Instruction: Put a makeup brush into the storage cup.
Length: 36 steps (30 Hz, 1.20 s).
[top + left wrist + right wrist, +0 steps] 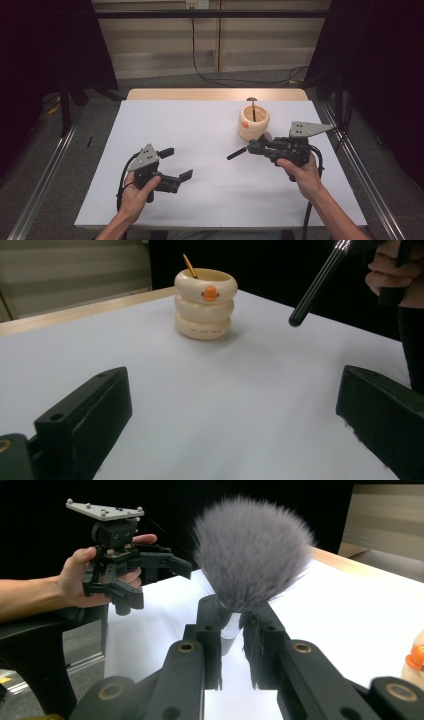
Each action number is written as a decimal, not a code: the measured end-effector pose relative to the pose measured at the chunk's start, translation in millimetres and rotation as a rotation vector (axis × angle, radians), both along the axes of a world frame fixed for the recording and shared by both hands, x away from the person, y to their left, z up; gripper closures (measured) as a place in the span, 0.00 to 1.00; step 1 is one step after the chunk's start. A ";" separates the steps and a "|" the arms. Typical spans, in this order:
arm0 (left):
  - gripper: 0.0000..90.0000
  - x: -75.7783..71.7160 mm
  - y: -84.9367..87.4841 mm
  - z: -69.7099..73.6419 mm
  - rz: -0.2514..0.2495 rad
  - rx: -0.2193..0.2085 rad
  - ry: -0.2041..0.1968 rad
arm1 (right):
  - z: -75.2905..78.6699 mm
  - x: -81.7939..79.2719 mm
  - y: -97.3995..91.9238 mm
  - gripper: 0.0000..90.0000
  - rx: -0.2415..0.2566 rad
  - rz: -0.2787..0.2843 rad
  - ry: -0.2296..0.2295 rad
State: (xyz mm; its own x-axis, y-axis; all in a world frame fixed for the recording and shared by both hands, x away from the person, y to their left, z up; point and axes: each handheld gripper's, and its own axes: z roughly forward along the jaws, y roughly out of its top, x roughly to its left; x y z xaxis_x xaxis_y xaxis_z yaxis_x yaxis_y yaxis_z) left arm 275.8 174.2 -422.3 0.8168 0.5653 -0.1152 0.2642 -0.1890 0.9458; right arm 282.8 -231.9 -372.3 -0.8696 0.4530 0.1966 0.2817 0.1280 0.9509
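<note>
Right gripper (231,622), jaws clamped on the ferrule of a grey makeup brush (252,555), held above the counter (210,195) just beside the cream holder (253,122). Left gripper (175,165), jaws wide apart and empty, well apart from both.

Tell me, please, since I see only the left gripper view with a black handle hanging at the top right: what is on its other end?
Observer: A fluffy grey brush head; it is a makeup brush.
Operator: Thank you. Is the right gripper gripping it?
Observer: Yes, the right gripper is shut on the brush's ferrule, just below the bristles.
Operator: And how is the handle pointing across the table?
Observer: From above, the handle points toward the left gripper, whose jaws stand open.
</note>
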 end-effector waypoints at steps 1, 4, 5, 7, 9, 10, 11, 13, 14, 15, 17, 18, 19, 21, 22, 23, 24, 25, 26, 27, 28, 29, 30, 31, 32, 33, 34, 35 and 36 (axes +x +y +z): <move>0.02 -3.5 2.1 0.9 0.017 -0.017 -0.003 | 0.2 0.1 -0.8 0.86 0.001 -0.001 0.003; 0.01 -9.5 8.3 2.1 0.006 0.000 -0.039 | 1.1 0.1 -3.0 0.86 -0.002 -0.011 0.006; 0.01 -9.7 10.0 1.2 0.014 0.000 -0.037 | 1.3 0.5 -3.7 0.86 0.000 -0.015 0.006; 0.01 -8.8 14.9 -2.3 0.033 -0.005 -0.031 | 1.6 1.1 -5.1 0.86 -0.002 -0.023 0.006; 0.02 -10.0 18.9 -4.0 0.055 0.010 -0.031 | 2.1 1.0 -6.3 0.86 -0.003 -0.028 0.005; 0.02 -10.4 20.2 -4.5 0.058 0.013 -0.041 | 2.7 1.1 -7.5 0.86 -0.006 -0.032 0.001; 0.02 -11.9 21.8 -5.0 0.072 0.010 -0.031 | 3.0 1.3 -8.2 0.86 -0.005 -0.033 0.001; 0.01 -13.1 23.3 -6.6 0.077 0.016 -0.034 | 3.8 2.5 -10.3 0.86 0.001 -0.036 -0.003; 0.01 -13.8 23.4 -8.1 0.087 0.017 -0.039 | 4.1 2.9 -10.9 0.86 0.001 -0.040 -0.003; 0.02 -14.1 24.7 -9.8 0.090 0.017 -0.037 | 4.2 3.4 -11.4 0.86 -0.004 -0.044 -0.004; 0.02 -14.0 28.4 -13.9 0.100 -0.001 -0.018 | 4.0 4.2 -12.3 0.86 -0.013 -0.050 -0.007; 0.02 -14.1 30.5 -14.2 0.105 0.002 -0.019 | 4.4 4.6 -13.2 0.86 -0.017 -0.054 -0.008; 0.02 -14.5 32.0 -13.7 0.106 -0.005 -0.012 | 4.7 5.2 -14.3 0.86 -0.018 -0.058 -0.009; 0.02 -14.8 36.8 -11.5 0.134 -0.025 -0.007 | 6.0 7.3 -16.1 0.86 -0.023 -0.066 -0.010; 0.02 -14.6 37.9 -11.2 0.139 -0.020 -0.014 | 6.9 8.5 -17.0 0.86 -0.020 -0.070 -0.013; 0.02 -15.1 39.3 -11.4 0.144 -0.020 -0.021 | 7.6 9.4 -17.5 0.86 -0.019 -0.072 -0.015; 0.02 -15.7 40.6 -11.7 0.144 -0.019 -0.017 | 9.1 10.2 -17.8 0.86 -0.031 -0.077 -0.023; 0.02 -15.7 41.8 -12.7 0.144 -0.015 -0.020 | 10.5 10.6 -18.0 0.86 -0.047 -0.083 -0.031; 0.02 -16.0 42.4 -13.9 0.144 -0.010 -0.020 | 11.4 11.5 -18.9 0.86 -0.044 -0.084 -0.035; 0.02 -15.9 42.9 -15.0 0.145 0.002 -0.021 | 12.4 12.4 -20.1 0.86 -0.039 -0.088 -0.036; 0.02 -15.5 43.5 -16.0 0.142 0.010 -0.022 | 13.0 13.5 -21.1 0.86 -0.040 -0.094 -0.037; 0.02 -15.2 43.9 -16.7 0.145 0.010 -0.021 | 13.4 14.7 -21.7 0.86 -0.043 -0.099 -0.038; 0.02 -14.7 44.3 -17.0 0.147 0.014 -0.023 | 13.8 16.0 -22.6 0.86 -0.046 -0.103 -0.038; 0.02 -14.5 44.6 -17.0 0.148 0.018 -0.025 | 14.2 17.4 -23.5 0.86 -0.047 -0.109 -0.039; 0.02 -14.3 44.8 -17.0 0.149 0.019 -0.028 | 14.5 18.7 -24.3 0.86 -0.049 -0.114 -0.040; 0.02 -14.5 45.0 -16.9 0.149 0.021 -0.029 | 14.7 19.9 -25.1 0.86 -0.050 -0.120 -0.038; 0.02 -14.7 44.9 -16.9 0.149 0.024 -0.031 | 14.8 21.2 -26.0 0.86 -0.052 -0.124 -0.036; 0.02 -14.9 44.9 -16.9 0.149 0.030 -0.034 | 14.9 22.3 -26.5 0.86 -0.056 -0.130 -0.037; 0.02 -14.7 45.0 -17.0 0.148 0.027 -0.032 | 15.2 23.7 -27.3 0.86 -0.057 -0.135 -0.036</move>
